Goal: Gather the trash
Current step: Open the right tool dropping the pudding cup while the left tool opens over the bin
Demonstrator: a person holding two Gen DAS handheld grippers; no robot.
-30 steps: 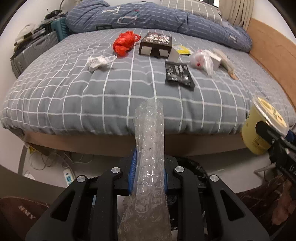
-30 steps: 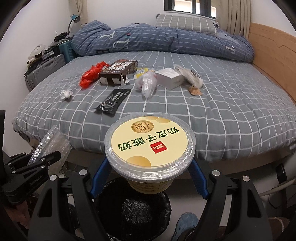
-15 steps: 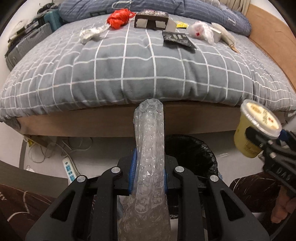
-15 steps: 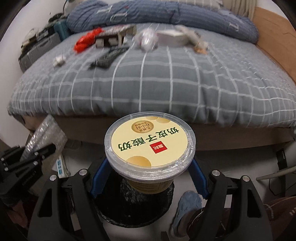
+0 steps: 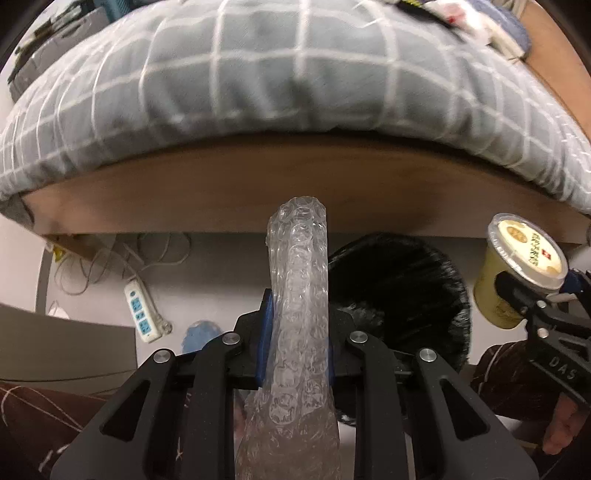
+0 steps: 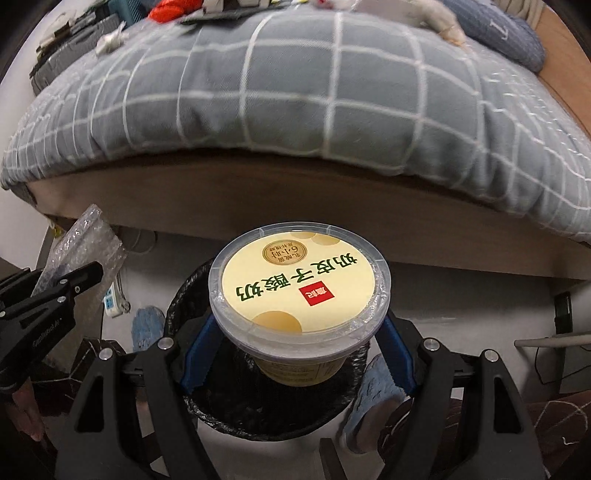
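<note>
My left gripper (image 5: 297, 325) is shut on a strip of clear bubble wrap (image 5: 299, 295) that sticks up between its blue pads. It hangs just left of a bin lined with a black bag (image 5: 402, 291) on the floor. My right gripper (image 6: 295, 350) is shut on a yellow yogurt tub (image 6: 299, 284) with a clear lid, held directly above the same bin (image 6: 229, 398). In the left wrist view the tub (image 5: 517, 273) shows at the right edge. The right wrist view shows the bubble wrap (image 6: 85, 247) at the left.
The bed's wooden frame (image 5: 295, 184) and grey checked cover (image 6: 295, 92) rise just behind the bin. More trash lies on the bed: a red bag (image 6: 170, 9), a white crumpled tissue (image 6: 109, 40). A power strip (image 5: 142, 314) and cables lie on the floor left; blue slippers (image 6: 373, 387) beside the bin.
Both grippers have sunk from bed height toward the floor and tipped downward. The bin now fills the view under the tub; the bed top has slid up out of sight.
</note>
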